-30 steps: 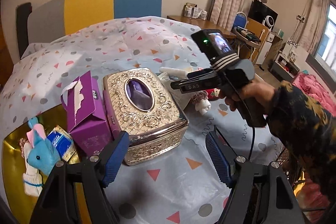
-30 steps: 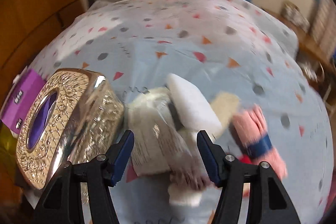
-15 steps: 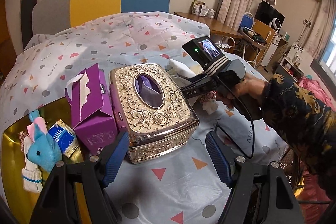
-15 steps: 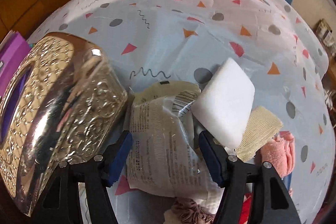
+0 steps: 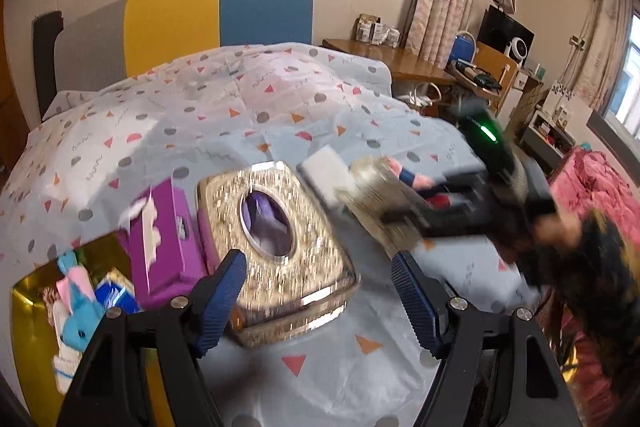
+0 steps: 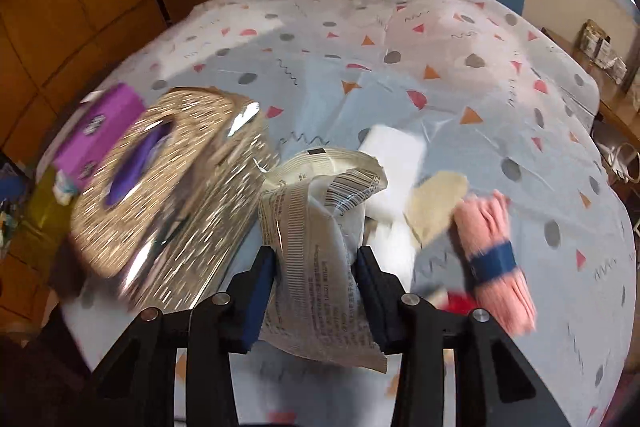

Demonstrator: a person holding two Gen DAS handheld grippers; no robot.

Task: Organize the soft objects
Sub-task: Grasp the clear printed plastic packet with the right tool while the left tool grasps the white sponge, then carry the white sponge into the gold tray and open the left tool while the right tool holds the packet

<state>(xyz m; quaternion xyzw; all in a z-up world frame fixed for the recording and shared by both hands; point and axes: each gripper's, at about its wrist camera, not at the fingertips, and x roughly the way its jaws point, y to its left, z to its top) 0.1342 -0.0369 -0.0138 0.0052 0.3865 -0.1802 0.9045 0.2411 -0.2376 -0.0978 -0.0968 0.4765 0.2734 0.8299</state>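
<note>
Both wrist cams low, near bed, facing headboard, share ornate box (image 5: 276, 247) (image 6: 160, 187).

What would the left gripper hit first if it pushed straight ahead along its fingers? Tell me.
Most likely the ornate gold tissue box. The left gripper is open and empty, and the box sits just ahead between its fingers, nearer the left one. Motion blur leaves the gap unclear. The purple tissue carton lies off to the left.
</note>
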